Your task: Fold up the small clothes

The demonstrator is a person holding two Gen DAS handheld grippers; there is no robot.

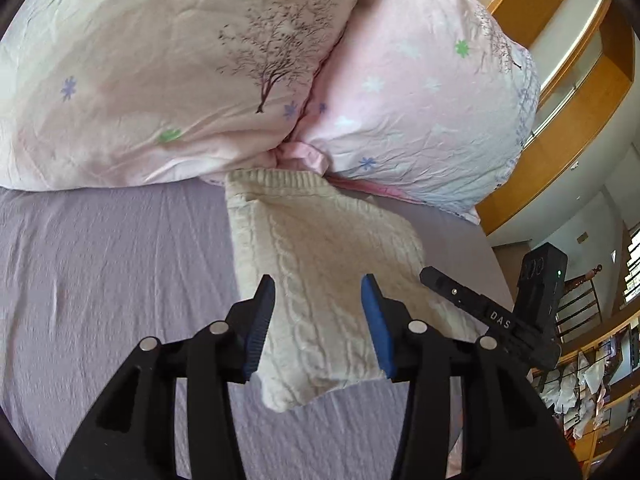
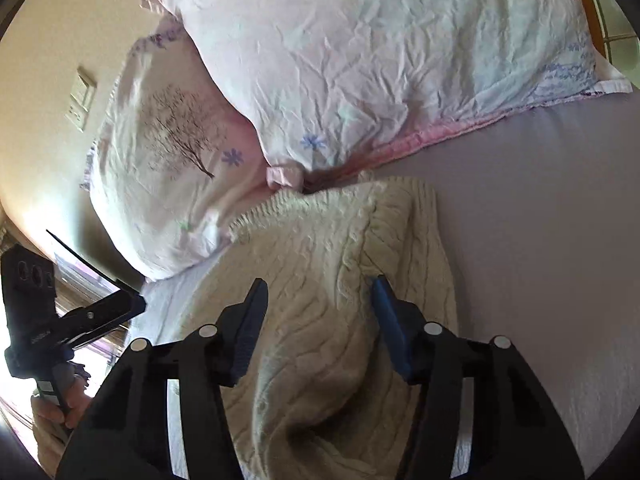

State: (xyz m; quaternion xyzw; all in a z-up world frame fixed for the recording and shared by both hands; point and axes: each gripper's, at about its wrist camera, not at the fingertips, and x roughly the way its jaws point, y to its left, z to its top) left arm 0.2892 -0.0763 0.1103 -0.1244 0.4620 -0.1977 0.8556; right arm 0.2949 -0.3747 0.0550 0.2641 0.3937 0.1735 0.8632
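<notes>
A cream cable-knit garment lies folded on the lilac bed sheet, its ribbed hem against the pillows. My left gripper is open above its near part, a finger on each side, holding nothing. The right gripper's tip shows in the left wrist view, at the garment's right edge. In the right wrist view the same garment lies rumpled with a raised fold near the bottom. My right gripper is open over it and empty. The left gripper shows at the left, held in a hand.
Two pale pink pillows with tree and flower prints lie against the far edge of the bed. A wooden headboard and shelf stand at the right. Bare sheet lies right of the garment.
</notes>
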